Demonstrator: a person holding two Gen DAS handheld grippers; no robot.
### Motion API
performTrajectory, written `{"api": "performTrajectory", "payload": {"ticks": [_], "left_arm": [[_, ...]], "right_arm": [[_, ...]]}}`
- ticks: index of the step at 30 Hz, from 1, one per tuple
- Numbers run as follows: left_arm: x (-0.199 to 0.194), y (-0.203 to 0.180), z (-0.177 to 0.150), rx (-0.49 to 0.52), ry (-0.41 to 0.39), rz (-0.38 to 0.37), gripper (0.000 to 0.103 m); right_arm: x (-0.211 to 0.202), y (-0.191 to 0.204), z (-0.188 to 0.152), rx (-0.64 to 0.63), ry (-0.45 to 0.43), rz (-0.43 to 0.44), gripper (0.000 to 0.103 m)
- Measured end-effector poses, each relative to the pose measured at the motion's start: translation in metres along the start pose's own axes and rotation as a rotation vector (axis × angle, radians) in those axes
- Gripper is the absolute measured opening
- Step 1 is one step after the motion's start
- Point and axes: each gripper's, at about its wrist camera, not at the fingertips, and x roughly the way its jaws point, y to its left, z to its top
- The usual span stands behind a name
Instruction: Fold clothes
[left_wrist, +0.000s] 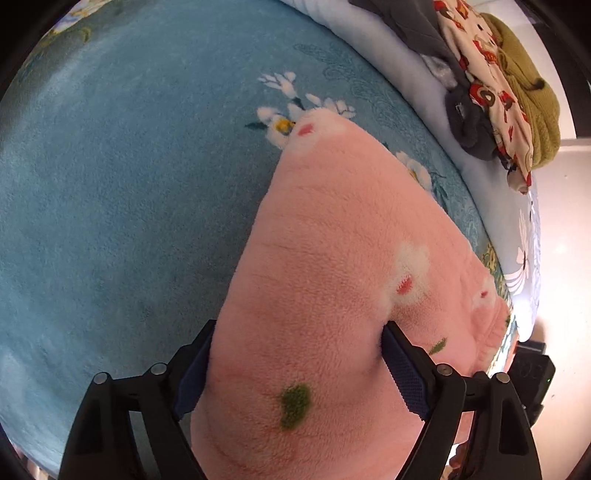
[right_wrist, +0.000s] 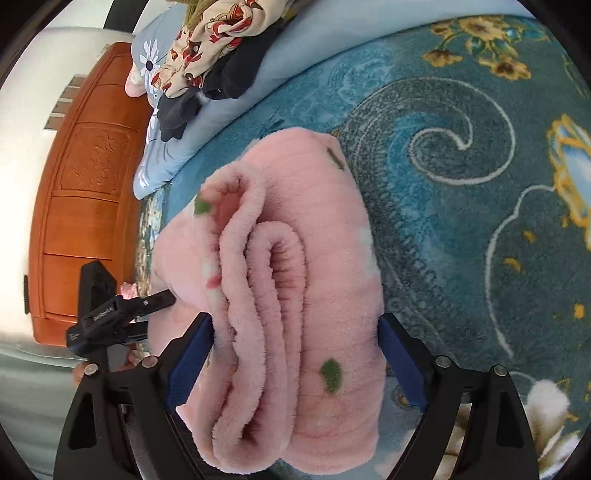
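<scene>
Blue flowery bed cover (left_wrist: 110, 184) under folded pink fleece garment (right_wrist: 295, 258). Soft, thick, light, squashy. Left gripper (left_wrist: 295, 332) and right gripper (right_wrist: 295, 332) spread wide around bundle, not squeezing. Grab thick folded edge.

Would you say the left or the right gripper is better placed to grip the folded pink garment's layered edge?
Probably right: the right gripper straddles the pink garment's layered edge; the left gripper faces its smooth top.
</scene>
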Motion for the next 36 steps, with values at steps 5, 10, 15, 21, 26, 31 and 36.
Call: {"api": "performTrajectory", "payload": {"ticks": [5, 10, 15, 21, 26, 31, 36], "left_arm": [[0.001, -0.004, -0.006, -0.003, -0.017, 0.0, 0.089], [-0.005, -0.011, -0.015, 0.007, -0.054, 0.006, 0.083], [-0.013, -0.02, -0.024, 0.034, -0.094, 0.001, 0.064], [-0.049, -0.013, -0.03, 0.015, -0.189, -0.172, 0.051], [-0.1, 0.038, -0.021, -0.075, -0.316, -0.3, 0.051], [-0.145, 0.137, -0.006, -0.237, -0.491, -0.288, 0.051], [-0.188, 0.245, 0.001, -0.405, -0.64, -0.188, 0.051]], "right_arm": [[0.01, 0.005, -0.001, -0.025, -0.004, -0.026, 0.089], [0.009, 0.001, 0.004, 0.056, -0.015, -0.043, 0.079], [0.004, 0.02, 0.009, -0.001, -0.007, -0.111, 0.048], [-0.019, 0.086, 0.026, -0.19, -0.005, -0.153, 0.042], [-0.01, 0.182, 0.057, -0.451, -0.001, -0.213, 0.042], [0.076, 0.291, 0.084, -0.651, 0.103, -0.189, 0.042], [0.206, 0.403, 0.071, -0.882, 0.268, -0.118, 0.042]]}}
